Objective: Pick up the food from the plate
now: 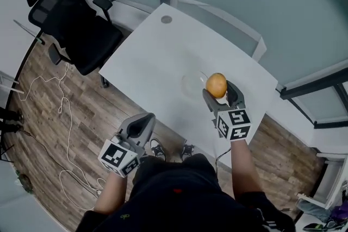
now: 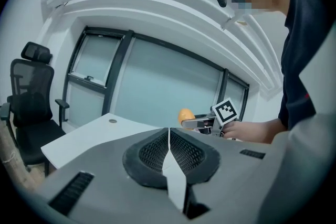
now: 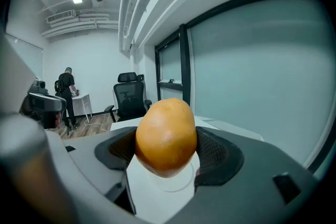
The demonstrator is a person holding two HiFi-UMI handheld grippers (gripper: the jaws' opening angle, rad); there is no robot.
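Food: orange, rounded food [image 1: 216,85], raised off the plate [image 1: 191,83] and carried above the desk [image 1: 157,54].
Right hand-held gripper [image 1: 219,91]: jaws clamped on the food across its widest part. The ribbed pads [image 3: 216,153] bear on opposite sides, which probably stops a round item slipping.
Plate: clear, bare, flat on the desk, directly below the food in the right gripper view.
Left hand-held gripper [image 1: 147,118]: jaws pressed together, nothing between them. It is held off the desk edge beside the person's body, apparently parked out of the working path.
Task state: pickup judged essentially complete.
Risk: the smooth skin may let the food roll out if the gripper tilts.
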